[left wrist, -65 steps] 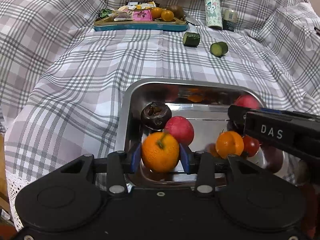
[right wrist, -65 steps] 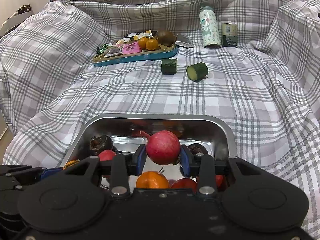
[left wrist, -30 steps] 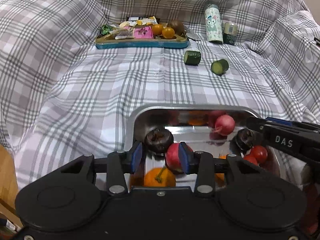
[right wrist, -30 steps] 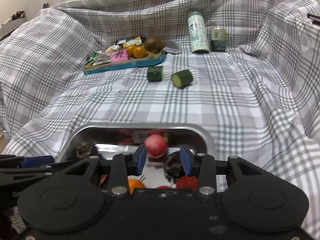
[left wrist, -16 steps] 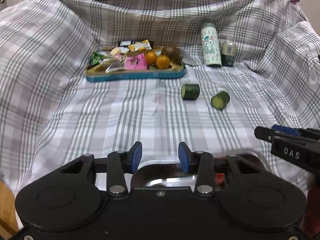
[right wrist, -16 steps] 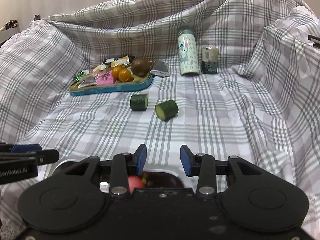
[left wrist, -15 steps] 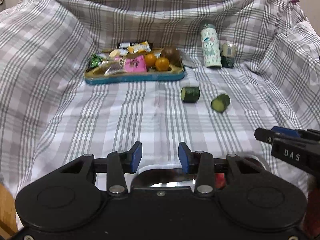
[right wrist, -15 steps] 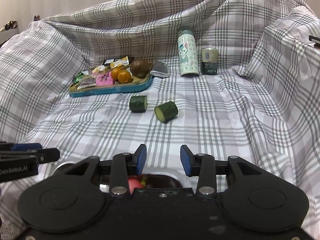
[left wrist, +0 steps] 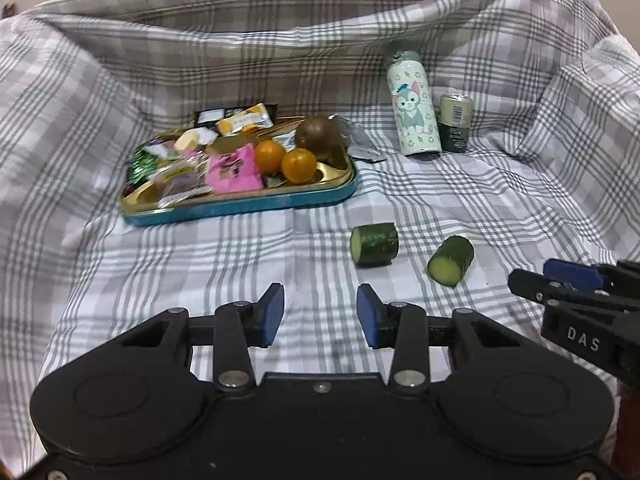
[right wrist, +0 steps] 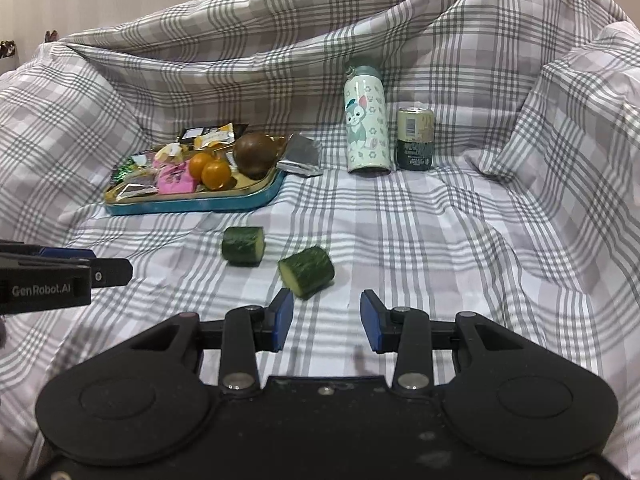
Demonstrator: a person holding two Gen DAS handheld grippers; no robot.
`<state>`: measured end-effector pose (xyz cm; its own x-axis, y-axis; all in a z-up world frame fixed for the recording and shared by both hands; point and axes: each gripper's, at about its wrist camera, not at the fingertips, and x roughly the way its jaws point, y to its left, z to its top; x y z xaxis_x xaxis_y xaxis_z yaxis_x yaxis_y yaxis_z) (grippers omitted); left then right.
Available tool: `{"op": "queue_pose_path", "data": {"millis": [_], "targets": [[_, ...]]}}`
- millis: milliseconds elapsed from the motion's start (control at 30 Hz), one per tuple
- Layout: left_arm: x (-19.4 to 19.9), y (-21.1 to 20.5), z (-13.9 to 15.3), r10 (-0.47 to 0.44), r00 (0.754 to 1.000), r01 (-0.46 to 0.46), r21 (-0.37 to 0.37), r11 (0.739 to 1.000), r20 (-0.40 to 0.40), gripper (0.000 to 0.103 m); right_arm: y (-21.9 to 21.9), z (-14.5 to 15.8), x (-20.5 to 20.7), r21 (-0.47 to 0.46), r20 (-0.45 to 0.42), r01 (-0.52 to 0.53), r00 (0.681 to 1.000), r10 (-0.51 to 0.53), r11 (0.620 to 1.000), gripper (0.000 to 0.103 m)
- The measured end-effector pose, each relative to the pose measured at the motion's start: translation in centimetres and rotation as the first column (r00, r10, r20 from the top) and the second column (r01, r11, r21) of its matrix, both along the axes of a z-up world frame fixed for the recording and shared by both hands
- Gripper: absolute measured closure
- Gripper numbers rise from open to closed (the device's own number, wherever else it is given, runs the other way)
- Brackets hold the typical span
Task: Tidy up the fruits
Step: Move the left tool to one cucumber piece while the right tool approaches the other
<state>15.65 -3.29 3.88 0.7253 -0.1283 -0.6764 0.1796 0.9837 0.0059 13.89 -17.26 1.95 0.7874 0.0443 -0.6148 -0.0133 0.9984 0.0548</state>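
A teal tray point(left wrist: 240, 208) with a gold inside sits far left on the checked cloth. It holds two small oranges point(left wrist: 298, 165), a round brown fruit point(left wrist: 316, 132) and snack packets. Two cucumber pieces point(left wrist: 374, 244) point(left wrist: 450, 260) lie on the cloth in front of it. My left gripper point(left wrist: 320, 312) is open and empty, short of the left cucumber piece. My right gripper point(right wrist: 326, 318) is also open and empty, its left fingertip just below the nearer cucumber piece point(right wrist: 307, 272). Each gripper shows at the edge of the other's view.
A pale green cartoon bottle point(right wrist: 367, 120) and a dark can point(right wrist: 415, 138) stand at the back right. A foil packet point(right wrist: 300, 156) lies beside the teal tray point(right wrist: 192, 204). The cloth rises in folds at the back and on both sides.
Both grippers let go of the orange and the red fruit into a steel tray, then moved forward past it. The steel tray has left both views and the cucumber pieces are closer.
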Motion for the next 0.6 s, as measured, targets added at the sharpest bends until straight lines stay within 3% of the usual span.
{"op": "queue_pose_path", "data": {"millis": [400, 600], "targets": [[3.7, -2.8, -2.6, -0.188, 0.982, 0.187, 0.090, 0.978, -0.001, 0.055, -0.5, -1.5, 4.2, 0.073, -0.012, 0.015, 1.000, -0.014, 0.997, 0.063], [5.2, -4.0, -4.1, -0.228, 0.974, 0.226, 0.142, 0.964, -0.001, 0.055, -1.5, -2.5, 4.9, 0.103, -0.032, 0.045, 0.999, -0.042, 0.994, 0.063]]}}
